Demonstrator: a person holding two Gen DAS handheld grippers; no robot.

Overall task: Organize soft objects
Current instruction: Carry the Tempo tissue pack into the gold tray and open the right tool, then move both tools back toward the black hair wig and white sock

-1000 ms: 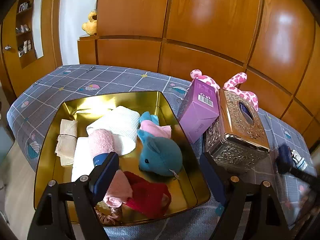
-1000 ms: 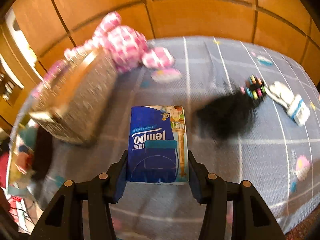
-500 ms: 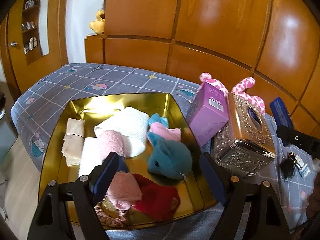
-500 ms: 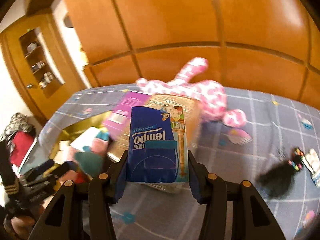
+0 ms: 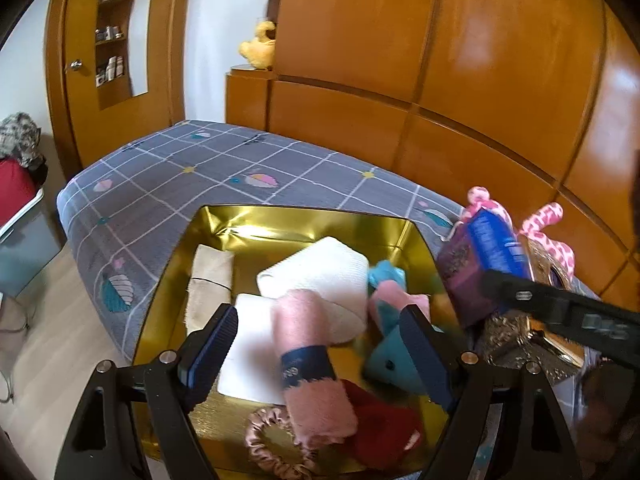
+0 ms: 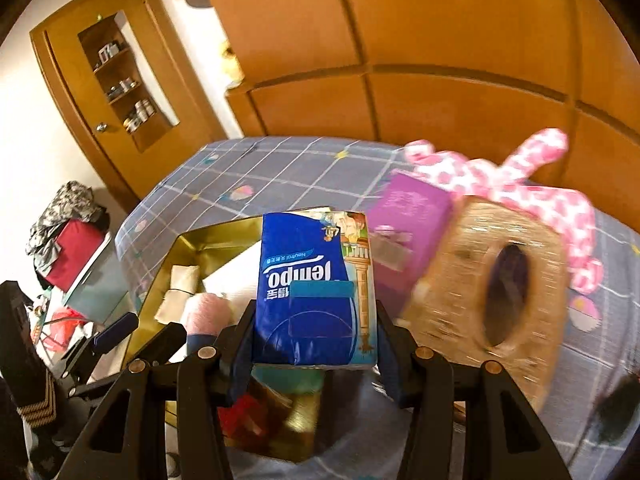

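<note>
A gold tray (image 5: 224,216) on the grey checked bed holds a white towel (image 5: 320,264), a pink rolled towel (image 5: 308,340), a teal plush (image 5: 388,356), a red cloth (image 5: 380,432), a beige cloth (image 5: 208,280) and a satin scrunchie (image 5: 272,440). My left gripper (image 5: 320,344) hovers open above the tray's near half, pads apart over the pink towel. My right gripper (image 6: 316,320) is shut on a blue Tempo tissue pack (image 6: 316,280), held in the air above the tray's (image 6: 208,236) right corner. That pack (image 5: 492,248) also shows at the right of the left wrist view.
Just right of the tray stand a purple box (image 6: 412,216) and an ornate golden tissue box (image 6: 480,280), with a pink spotted plush (image 6: 500,176) behind them. Wooden wardrobe panels back the bed. The bed's edge and the floor lie to the left.
My right gripper has carried the tissue pack from the bed's right side, past the golden tissue box, to the tray's corner. The left gripper has shifted a little over the tray, still open.
</note>
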